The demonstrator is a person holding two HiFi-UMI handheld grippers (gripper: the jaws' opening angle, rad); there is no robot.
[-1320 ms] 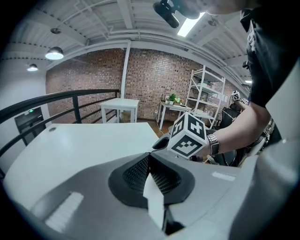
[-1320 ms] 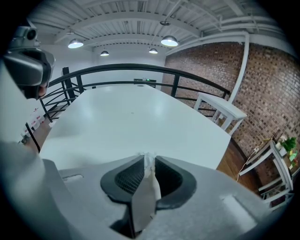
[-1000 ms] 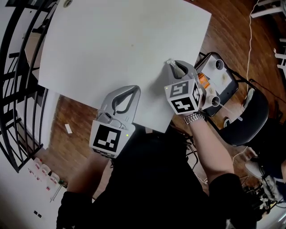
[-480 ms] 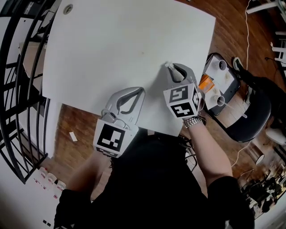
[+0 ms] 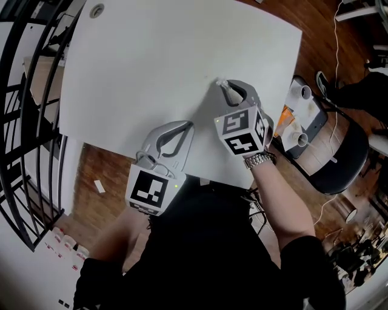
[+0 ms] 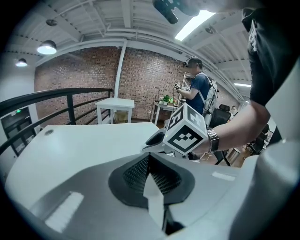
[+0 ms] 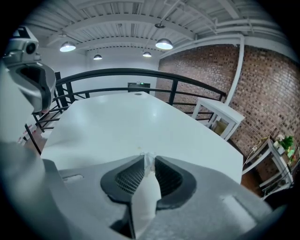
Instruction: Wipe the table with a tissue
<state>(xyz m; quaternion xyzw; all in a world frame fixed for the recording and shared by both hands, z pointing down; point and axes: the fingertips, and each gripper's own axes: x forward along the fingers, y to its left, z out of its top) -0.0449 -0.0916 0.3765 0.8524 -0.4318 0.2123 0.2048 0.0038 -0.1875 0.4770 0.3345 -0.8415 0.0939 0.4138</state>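
Observation:
The white table (image 5: 151, 60) fills the upper head view. My right gripper (image 5: 222, 85) rests its tips on the table near the right side, shut on a white tissue (image 5: 219, 82) that pokes out past them. In the right gripper view the tissue (image 7: 143, 199) sits pinched between the jaws of the right gripper (image 7: 149, 158), with a small speck (image 7: 139, 148) on the table just ahead. My left gripper (image 5: 188, 125) hovers at the near edge, jaws shut. A pale sliver shows behind the tips of the left gripper (image 6: 149, 158); I cannot tell what it is.
A black railing (image 5: 24, 121) runs along the table's left. On the floor to the right stand a tray with cups (image 5: 303, 115) and a dark chair (image 5: 339, 163). A round grommet (image 5: 97, 10) marks the far left corner. Another person (image 6: 197, 89) stands in the background.
The right gripper has slid with the tissue across the table, away from the right edge toward the middle. The left gripper has hardly moved.

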